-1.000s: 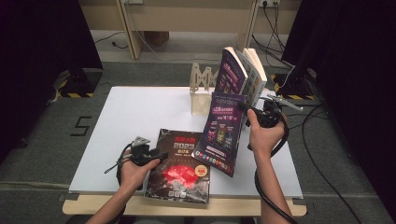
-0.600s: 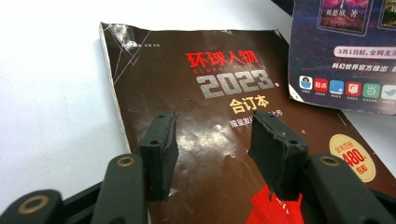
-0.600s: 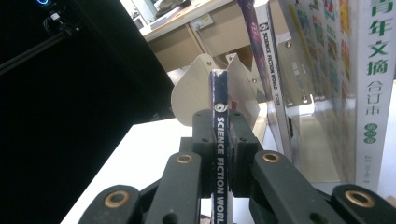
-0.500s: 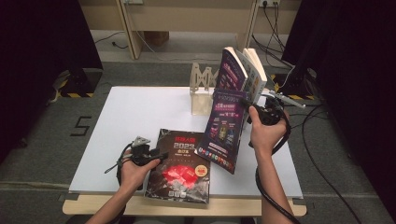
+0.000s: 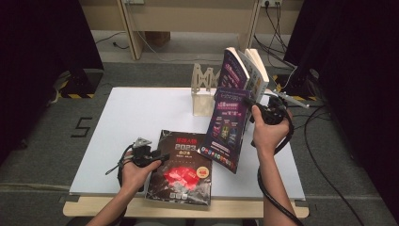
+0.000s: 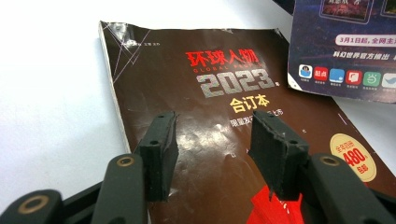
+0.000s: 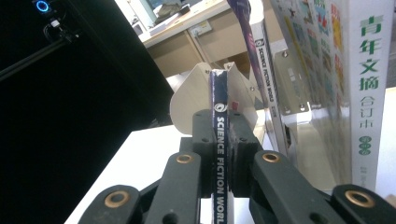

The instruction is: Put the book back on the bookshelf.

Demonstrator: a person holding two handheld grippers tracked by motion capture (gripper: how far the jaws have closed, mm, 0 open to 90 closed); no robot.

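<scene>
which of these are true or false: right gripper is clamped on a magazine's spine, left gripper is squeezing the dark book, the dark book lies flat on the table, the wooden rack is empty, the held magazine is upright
1. The right gripper is clamped on a magazine's spine. True.
2. The left gripper is squeezing the dark book. False: its jaws stand open above the cover, with nothing between them.
3. The dark book lies flat on the table. True.
4. The wooden rack is empty. False: two books stand leaning in it.
5. The held magazine is upright. True: it stands on edge, its lower corner over the dark book.
</scene>
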